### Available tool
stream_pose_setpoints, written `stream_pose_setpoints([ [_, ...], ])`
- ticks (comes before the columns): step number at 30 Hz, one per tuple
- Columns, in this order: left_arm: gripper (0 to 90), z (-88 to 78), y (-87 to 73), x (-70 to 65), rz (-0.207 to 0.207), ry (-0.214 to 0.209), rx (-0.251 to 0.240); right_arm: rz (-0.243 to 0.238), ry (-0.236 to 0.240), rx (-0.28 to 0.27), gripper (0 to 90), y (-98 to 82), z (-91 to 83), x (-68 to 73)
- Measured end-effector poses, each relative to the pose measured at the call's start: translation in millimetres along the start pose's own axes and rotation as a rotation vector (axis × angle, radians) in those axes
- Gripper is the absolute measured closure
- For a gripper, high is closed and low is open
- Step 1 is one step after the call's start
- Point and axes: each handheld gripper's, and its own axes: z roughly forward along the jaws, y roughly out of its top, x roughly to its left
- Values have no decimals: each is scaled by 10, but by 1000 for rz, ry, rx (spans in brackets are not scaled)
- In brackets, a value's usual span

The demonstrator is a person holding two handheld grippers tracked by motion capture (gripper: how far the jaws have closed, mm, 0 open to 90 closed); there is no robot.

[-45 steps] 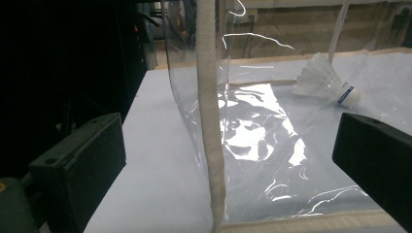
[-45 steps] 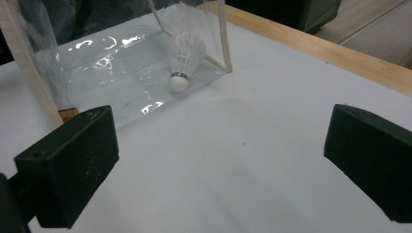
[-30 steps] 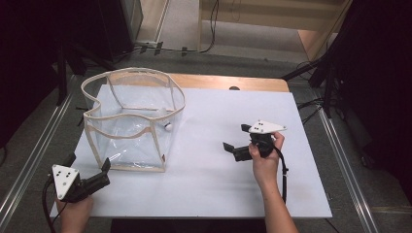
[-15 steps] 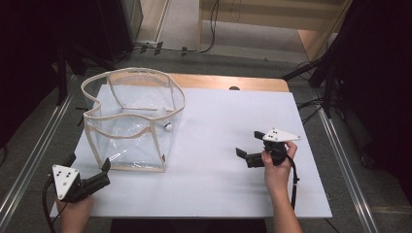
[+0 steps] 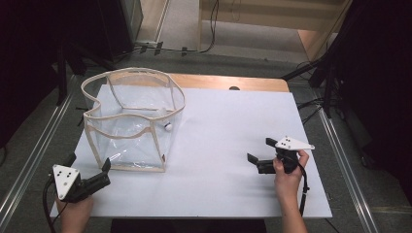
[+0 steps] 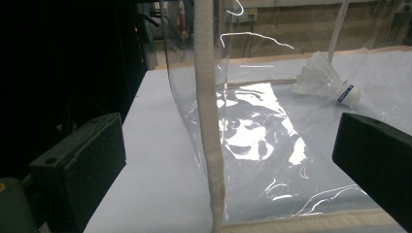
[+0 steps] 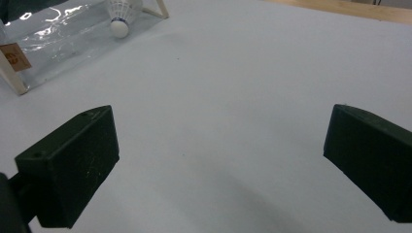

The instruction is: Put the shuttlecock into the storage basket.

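Observation:
A clear plastic bag (image 5: 131, 121) with cream trim stands open on the left of the white table (image 5: 228, 126). A white shuttlecock (image 5: 167, 126) lies at the bag's right wall; I cannot tell if it is inside. My left gripper (image 5: 88, 161) is open at the table's near left corner and points at the bag. In the left gripper view its jaws flank the bag's corner seam (image 6: 206, 121), with the shuttlecock (image 6: 325, 80) seen through the plastic. My right gripper (image 5: 260, 149) is open over bare table at the near right. The right gripper view has the shuttlecock (image 7: 120, 17) far off.
The wooden table edge (image 5: 228, 82) runs along the back. Metal rails (image 5: 340, 145) flank both sides of the table. Dark stands and cables sit on the floor behind. A small tan label (image 7: 10, 56) is on the bag's near trim.
My right gripper has drawn back toward the near right of the table, away from the bag. The left gripper and the bag have stayed put.

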Motion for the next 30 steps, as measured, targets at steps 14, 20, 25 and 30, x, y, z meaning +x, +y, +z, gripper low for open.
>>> stream_pose_setpoints([
  [14, 0, 1, -1, -2, 1, 1, 1, 31, -45, -5, 0, -184, -272, -135],
  [20, 0, 0, -1, -4, 7, 3, 1, 55, -61, -13, 0, -279, -375, -191],
  [25, 0, -1, -1, -6, 7, 7, 0, 66, -69, -17, 0, -330, -444, -222],
  [30, 0, -2, -1, -10, 11, 7, 0, 68, -86, -22, 0, -365, -528, -254],
])
